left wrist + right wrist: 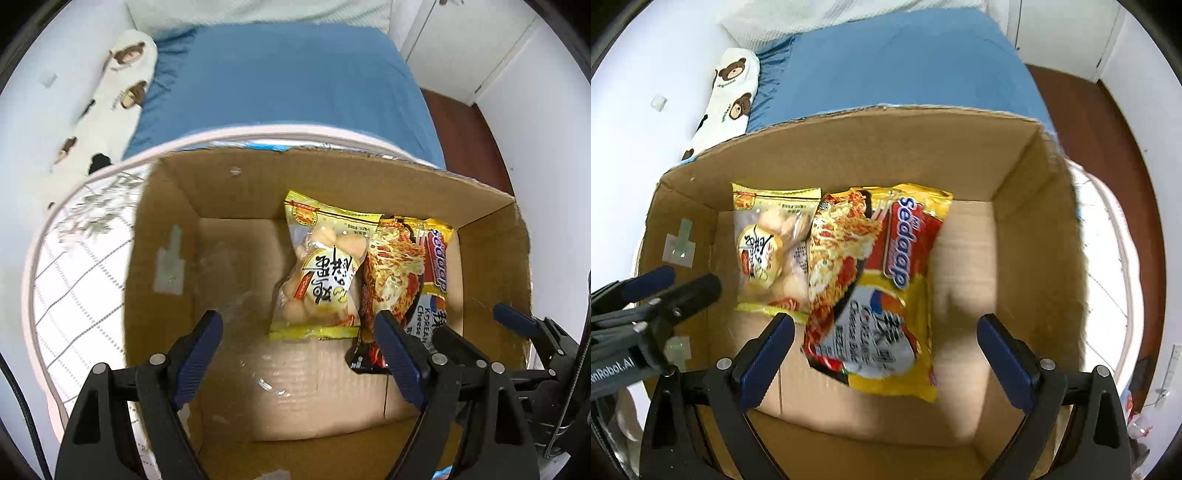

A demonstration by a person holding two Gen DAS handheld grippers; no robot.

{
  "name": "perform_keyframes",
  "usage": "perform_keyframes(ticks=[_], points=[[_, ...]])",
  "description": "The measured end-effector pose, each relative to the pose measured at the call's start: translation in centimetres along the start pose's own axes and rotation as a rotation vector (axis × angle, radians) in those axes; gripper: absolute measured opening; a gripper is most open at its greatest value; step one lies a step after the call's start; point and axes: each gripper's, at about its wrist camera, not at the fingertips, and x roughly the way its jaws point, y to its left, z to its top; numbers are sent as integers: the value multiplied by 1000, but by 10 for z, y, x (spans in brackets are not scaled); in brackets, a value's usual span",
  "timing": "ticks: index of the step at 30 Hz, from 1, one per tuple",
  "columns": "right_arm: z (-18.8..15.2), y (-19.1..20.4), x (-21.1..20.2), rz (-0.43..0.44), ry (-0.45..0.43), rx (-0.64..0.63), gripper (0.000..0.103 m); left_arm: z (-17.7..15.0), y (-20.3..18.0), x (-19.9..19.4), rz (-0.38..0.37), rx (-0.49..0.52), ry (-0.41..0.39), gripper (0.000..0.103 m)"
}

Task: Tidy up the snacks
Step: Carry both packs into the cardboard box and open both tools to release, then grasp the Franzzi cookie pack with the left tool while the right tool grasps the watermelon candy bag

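left wrist: cardboard box (491,258) before blue bed (288,74)

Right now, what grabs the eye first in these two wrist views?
The open cardboard box fills both views. Two bright yellow packets lie side by side on its floor: the Sedaap noodle packet and, to its left, the smaller snack bag. Both grippers, left and right, hover open above it, holding nothing.

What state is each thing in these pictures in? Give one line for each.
Cardboard box: open at the top, two packets inside.
Noodle packet: sealed, lying flat in the box.
Snack bag: sealed, lying beside the noodle packet.
Left tongs: open, holding nothing.
Right tongs: open, holding nothing.
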Motion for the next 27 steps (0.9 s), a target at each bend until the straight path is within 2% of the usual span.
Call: perform_keyframes(ticks=[4, 12, 17, 23, 27], points=[[-19, 1, -28, -26, -62, -9, 101, -20, -3, -26, 27, 21, -72, 84], [-48, 18, -77, -57, -186, -28, 101, -55, -5, -75, 17, 8, -191, 83], [-77, 16, -112, -69, -262, -20, 101, -83, -9, -105, 36, 25, -277, 83], [-108, 17, -154, -39, -320, -7, 101, -107, -9, -131, 23, 19, -319, 83], [-128, 19, -168, -8, -323, 3, 101, -126, -3, -143, 5, -5, -328, 83]])
